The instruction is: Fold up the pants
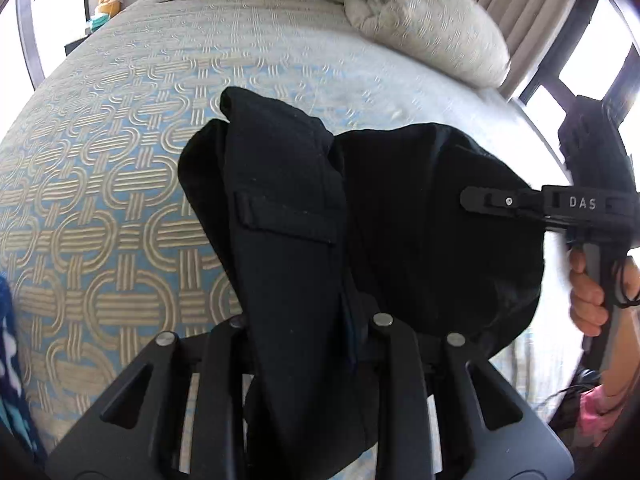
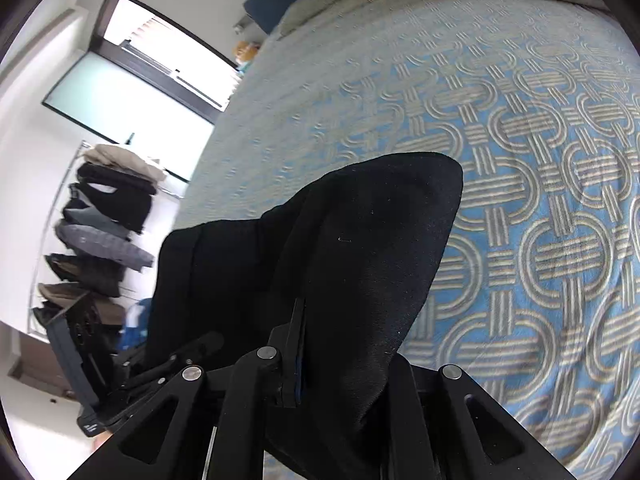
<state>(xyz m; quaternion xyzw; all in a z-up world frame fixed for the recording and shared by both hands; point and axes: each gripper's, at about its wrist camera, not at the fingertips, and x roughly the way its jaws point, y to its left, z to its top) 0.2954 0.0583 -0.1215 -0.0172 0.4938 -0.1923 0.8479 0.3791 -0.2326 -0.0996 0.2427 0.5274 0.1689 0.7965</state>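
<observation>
- Both grippers pinch the black pants (image 1: 288, 216): left gripper (image 1: 308, 340), right gripper (image 2: 316, 360).
- Pants hang bunched above the bed (image 1: 120, 168).
- Open bedspread lies beyond; pillow (image 1: 432, 28) sits by the far edge.

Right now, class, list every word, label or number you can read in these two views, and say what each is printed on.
"DAS": white letters on the side of the right claw, seen from the left wrist.
Small pale mark on the left claw's body, seen from the right wrist: too blurred to read.
</observation>
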